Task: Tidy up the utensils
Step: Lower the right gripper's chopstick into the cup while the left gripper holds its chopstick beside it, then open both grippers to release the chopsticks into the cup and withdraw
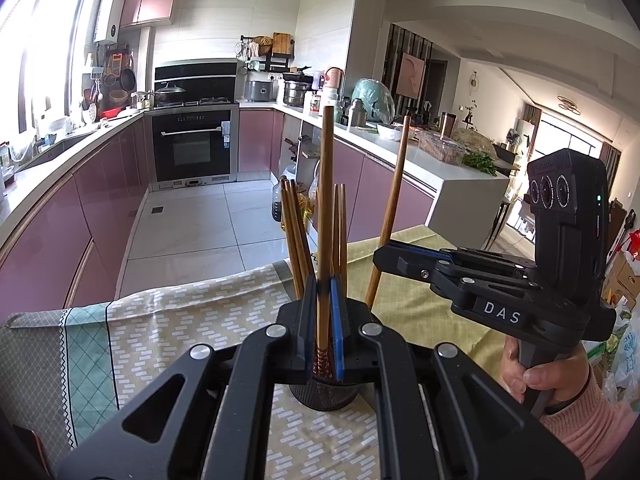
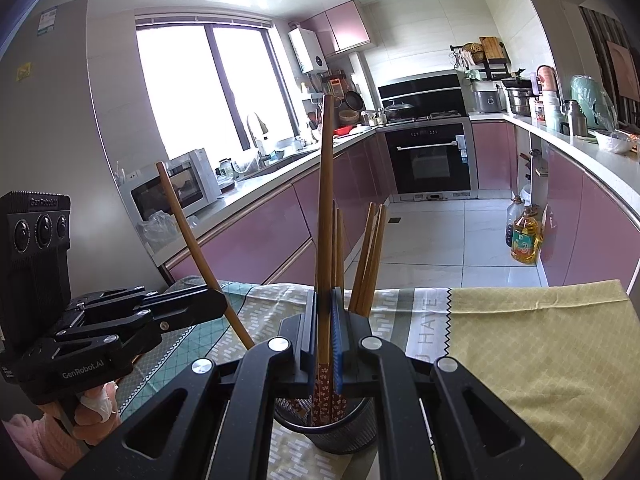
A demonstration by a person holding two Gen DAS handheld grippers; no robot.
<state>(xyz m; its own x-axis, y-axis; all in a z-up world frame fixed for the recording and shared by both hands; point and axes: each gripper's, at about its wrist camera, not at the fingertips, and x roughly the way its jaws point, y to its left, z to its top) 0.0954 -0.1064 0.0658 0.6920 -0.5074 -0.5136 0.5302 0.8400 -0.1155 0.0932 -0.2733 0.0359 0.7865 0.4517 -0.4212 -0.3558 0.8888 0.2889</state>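
Chopsticks: one clamped low in left gripper [image 1: 324, 320], one in right gripper [image 2: 325, 328] above mesh holder [image 2: 340, 436], centre frame; light, stiff, slippery.

Bright window [image 2: 208, 88] daylight, sharp, fisheye-warped edges

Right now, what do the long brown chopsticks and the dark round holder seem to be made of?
Long brown chopsticks: probably wood or bamboo, matte brown, with red patterned lower ends. Dark round holder: apparently metal mesh, fine grid visible, dark finish.

Left gripper [image 1: 323, 320] jaws around chopstick [image 1: 325, 216] above holder [image 1: 324, 394].
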